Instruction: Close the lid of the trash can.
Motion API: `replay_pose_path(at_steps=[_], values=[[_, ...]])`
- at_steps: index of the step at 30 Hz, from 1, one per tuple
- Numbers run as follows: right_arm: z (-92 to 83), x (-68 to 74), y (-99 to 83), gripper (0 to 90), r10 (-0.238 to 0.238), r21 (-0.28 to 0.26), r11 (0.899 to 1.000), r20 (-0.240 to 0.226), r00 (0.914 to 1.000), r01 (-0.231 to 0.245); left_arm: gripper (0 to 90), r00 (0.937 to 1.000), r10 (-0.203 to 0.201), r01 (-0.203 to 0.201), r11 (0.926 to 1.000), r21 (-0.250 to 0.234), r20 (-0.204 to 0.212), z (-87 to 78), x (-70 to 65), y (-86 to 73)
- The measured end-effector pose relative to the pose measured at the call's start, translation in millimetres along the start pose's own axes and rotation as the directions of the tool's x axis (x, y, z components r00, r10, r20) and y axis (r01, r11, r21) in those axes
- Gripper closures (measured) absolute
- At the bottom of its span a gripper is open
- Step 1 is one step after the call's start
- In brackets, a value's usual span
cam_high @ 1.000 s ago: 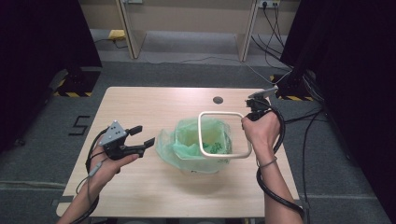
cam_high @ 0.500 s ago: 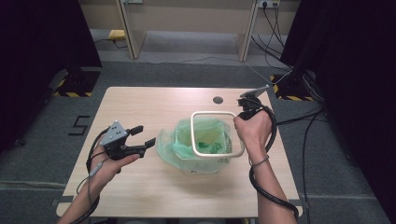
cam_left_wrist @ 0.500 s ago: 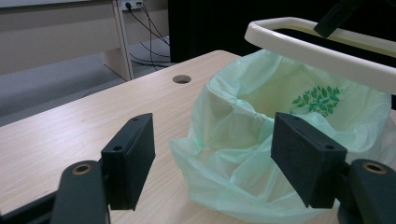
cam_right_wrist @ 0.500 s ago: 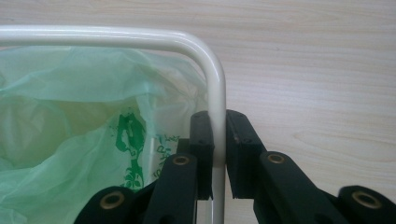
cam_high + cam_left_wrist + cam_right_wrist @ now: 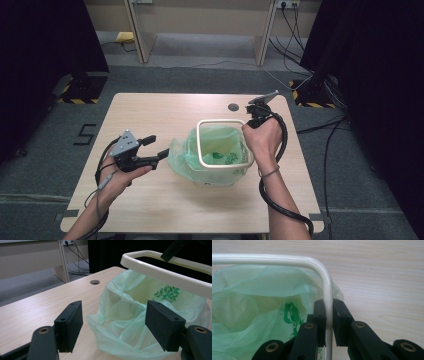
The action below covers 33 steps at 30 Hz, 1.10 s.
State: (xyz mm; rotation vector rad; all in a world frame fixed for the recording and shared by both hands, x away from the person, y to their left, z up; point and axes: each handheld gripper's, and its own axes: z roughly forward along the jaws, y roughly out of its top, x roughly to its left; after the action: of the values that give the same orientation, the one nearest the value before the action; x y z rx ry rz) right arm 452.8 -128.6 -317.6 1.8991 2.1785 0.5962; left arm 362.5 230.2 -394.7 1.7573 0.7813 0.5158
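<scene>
**One ring held over one green bag**

On the table I count one bin, lined with one green bag, and one cream ring, a rounded square frame. The ring sits in the air just above the bag's mouth, not pressed down on it. The right gripper is clamped on the ring's right side, one black pad on each face of the bar, just below a rounded corner. In the high view that gripper is at the far right of the bag. The left gripper is held just left of the bag, its two jaws spread wide with nothing between them; the bag's crumpled edge lies beyond the pads. One dark round hole marks the tabletop behind the bag. A leaf print shows on the bag.
</scene>
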Motion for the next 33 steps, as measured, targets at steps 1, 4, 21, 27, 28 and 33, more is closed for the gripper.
replay_pose_path(at_steps=[1, 4, 21, 27, 28, 33], values=[[0.8, 1.8, 0.4, 82.0, -0.003, -0.001, 1.000, -0.001, 1.0000, 0.003, 29.4, 1.0000, -0.001, 0.001, 1.0000, -0.001, 0.002, 0.6, -0.7, 0.0], [2.8, 6.1, 1.3, 82.0, -0.007, 0.000, 1.000, -0.006, 1.0000, 0.007, 29.3, 1.0000, 0.004, -0.004, 1.0000, 0.003, 0.005, 1.4, -1.5, 0.6], [7.8, 25.4, 6.2, 82.0, -0.021, -0.014, 1.000, -0.009, 0.9997, 0.021, 29.1, 0.9998, 0.008, -0.008, 0.9999, -0.013, 0.016, 2.0, -6.1, 5.3], [12.3, 29.1, 5.2, 82.0, -0.019, -0.012, 1.000, -0.005, 0.9998, 0.019, 29.0, 0.9996, 0.015, -0.014, 0.9998, -0.017, 0.023, 2.0, -9.0, 8.3], [12.7, 29.2, 5.0, 82.0, -0.017, -0.010, 1.000, -0.006, 0.9998, 0.017, 29.0, 0.9996, 0.015, -0.014, 0.9998, -0.017, 0.026, 2.5, -9.7, 8.7], [16.3, 28.7, 3.8, 82.0, -0.015, -0.009, 1.000, 0.000, 0.9999, 0.015, 29.0, 0.9991, 0.020, -0.019, 0.9997, -0.013, 0.037, 6.1, -13.7, 10.7]])
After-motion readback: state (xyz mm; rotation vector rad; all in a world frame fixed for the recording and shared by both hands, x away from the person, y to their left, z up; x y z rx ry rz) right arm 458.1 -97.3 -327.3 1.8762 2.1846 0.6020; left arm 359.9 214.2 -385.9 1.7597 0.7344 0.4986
